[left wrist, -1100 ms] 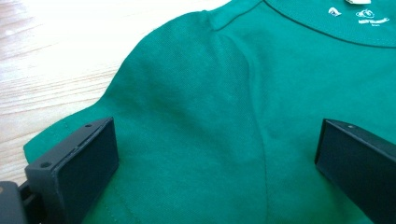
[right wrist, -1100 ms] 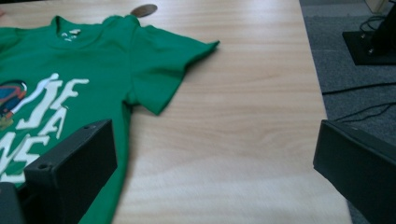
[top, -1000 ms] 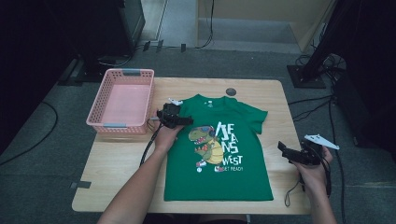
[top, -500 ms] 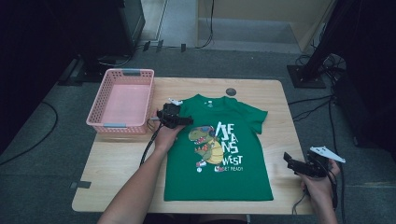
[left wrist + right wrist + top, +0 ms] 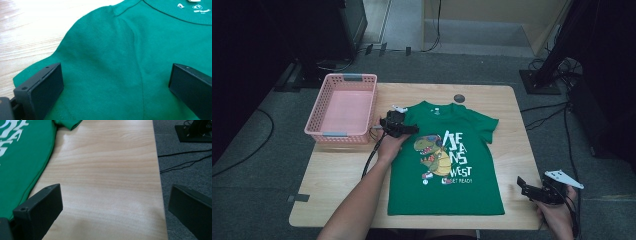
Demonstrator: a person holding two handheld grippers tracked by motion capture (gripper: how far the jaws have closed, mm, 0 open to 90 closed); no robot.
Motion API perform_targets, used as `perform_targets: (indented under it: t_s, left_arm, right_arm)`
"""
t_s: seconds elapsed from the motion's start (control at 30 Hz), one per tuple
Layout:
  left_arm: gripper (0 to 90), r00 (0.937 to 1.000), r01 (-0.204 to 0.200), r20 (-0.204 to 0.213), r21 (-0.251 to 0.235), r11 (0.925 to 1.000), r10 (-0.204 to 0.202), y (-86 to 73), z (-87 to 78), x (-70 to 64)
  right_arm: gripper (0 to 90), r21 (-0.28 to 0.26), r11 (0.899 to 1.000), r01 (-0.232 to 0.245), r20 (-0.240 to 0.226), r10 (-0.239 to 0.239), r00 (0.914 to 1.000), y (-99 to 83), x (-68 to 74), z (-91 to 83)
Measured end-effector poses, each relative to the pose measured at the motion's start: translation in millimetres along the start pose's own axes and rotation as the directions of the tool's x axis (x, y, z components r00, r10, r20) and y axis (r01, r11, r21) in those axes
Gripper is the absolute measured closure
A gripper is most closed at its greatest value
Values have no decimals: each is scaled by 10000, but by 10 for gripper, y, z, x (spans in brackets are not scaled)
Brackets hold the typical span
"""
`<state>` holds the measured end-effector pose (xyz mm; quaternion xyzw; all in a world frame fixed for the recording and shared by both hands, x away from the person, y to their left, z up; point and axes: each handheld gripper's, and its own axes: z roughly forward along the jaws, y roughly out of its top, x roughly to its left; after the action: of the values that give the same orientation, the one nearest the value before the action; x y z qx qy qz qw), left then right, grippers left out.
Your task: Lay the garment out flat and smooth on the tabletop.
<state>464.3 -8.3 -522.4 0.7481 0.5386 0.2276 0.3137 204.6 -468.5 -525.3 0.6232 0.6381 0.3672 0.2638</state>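
1. The green shirt (image 5: 447, 160) lies flat on the surface (image 5: 342, 175), beside the pink basket (image 5: 343, 107).
2. The left tool (image 5: 401, 127), forearm stretched forward, hovers wide open over the shirt's sleeve, gripping nothing.
3. The right tool (image 5: 539, 192) is held low at the surface's near right edge, wide open and empty.

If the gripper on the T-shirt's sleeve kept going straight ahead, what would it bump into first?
The left gripper is open over the green T-shirt, pointing down at its sleeve and shoulder. It would probably press into that cloth first, with the table beneath. How high it hangs is hard to judge.
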Motion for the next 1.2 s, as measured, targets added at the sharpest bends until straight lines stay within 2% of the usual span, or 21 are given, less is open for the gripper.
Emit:
perform_targets:
  t_s: [0.23, 0.4, 0.53, 0.67, 0.9, 1.0, 1.07, 1.2]
  left_arm:
    - [0, 10000, -1, -1, -1, 10000, 1, 0, 0, 0]
    - [0, 10000, -2, -4, -1, 10000, 2, 0, 0, -1]
    - [0, 10000, 0, 5, -1, 10000, 0, 0, -1, 0]
    - [0, 10000, 45, 25, -3, 10000, -45, -3, -3, 0]
    - [0, 10000, -62, -29, 35, 10000, 62, 2, -7, -4]
    - [0, 9996, -205, -207, -26, 9998, 205, 11, -24, -8]
    - [0, 9999, -120, -7, -176, 9998, 120, 31, -61, -14]
    - [0, 9992, -267, 279, -598, 9979, 284, 78, -174, -80]
  right_arm:
    - [0, 186, 9995, 260, -267, -254, 9993, -63, 60, -40]
    - [0, 503, 9979, 402, -235, -391, 9990, -101, 100, -60]
    - [0, 1044, 9936, 435, 83, -446, 9990, -98, 112, -19]
    - [0, 1265, 9887, 804, 374, -858, 9956, -98, 162, 5]
    - [0, 1293, 9880, 850, 408, -909, 9950, -92, 168, 15]
    - [0, 1280, 9881, 853, 412, -912, 9950, -90, 167, 18]
    - [0, 1279, 9881, 855, 411, -914, 9950, -90, 167, 19]
    - [0, 1287, 9879, 869, 392, -926, 9949, -87, 165, 21]
